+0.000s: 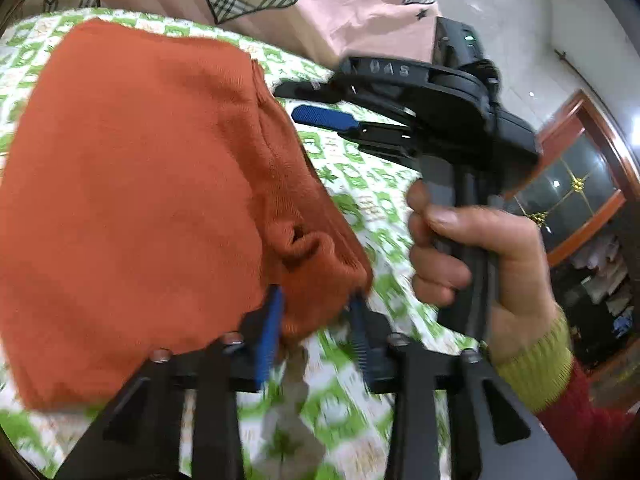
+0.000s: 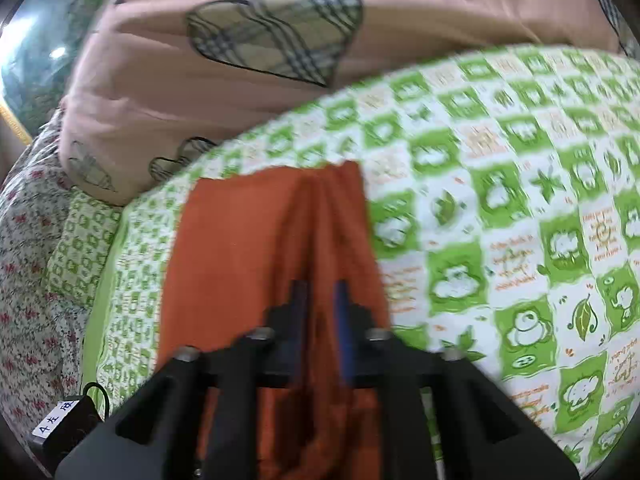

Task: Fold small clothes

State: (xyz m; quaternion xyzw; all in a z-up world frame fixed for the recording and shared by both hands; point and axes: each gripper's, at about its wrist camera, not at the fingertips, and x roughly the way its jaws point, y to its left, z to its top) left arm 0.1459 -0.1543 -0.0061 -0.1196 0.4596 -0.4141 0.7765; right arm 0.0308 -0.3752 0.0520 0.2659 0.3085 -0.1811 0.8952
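Note:
An orange knit garment (image 1: 132, 184) lies partly lifted over a green-and-white patterned bedsheet (image 1: 360, 184). My left gripper (image 1: 316, 320) is shut on a bunched corner of it, the cloth pinched between the blue pads (image 1: 270, 336). In the left wrist view my right gripper (image 1: 320, 116) sits beyond the garment's far edge, held by a hand (image 1: 480, 256). In the right wrist view my right gripper (image 2: 320, 312) is shut on a fold of the orange garment (image 2: 248, 248), which hangs in pleats down between the fingers.
A pink quilt with plaid heart patches (image 2: 276, 28) lies at the back of the bed. A floral cloth (image 2: 28, 280) is at the left. A small black box with a label (image 2: 60, 420) sits at lower left. A wooden cabinet (image 1: 580, 184) stands at right.

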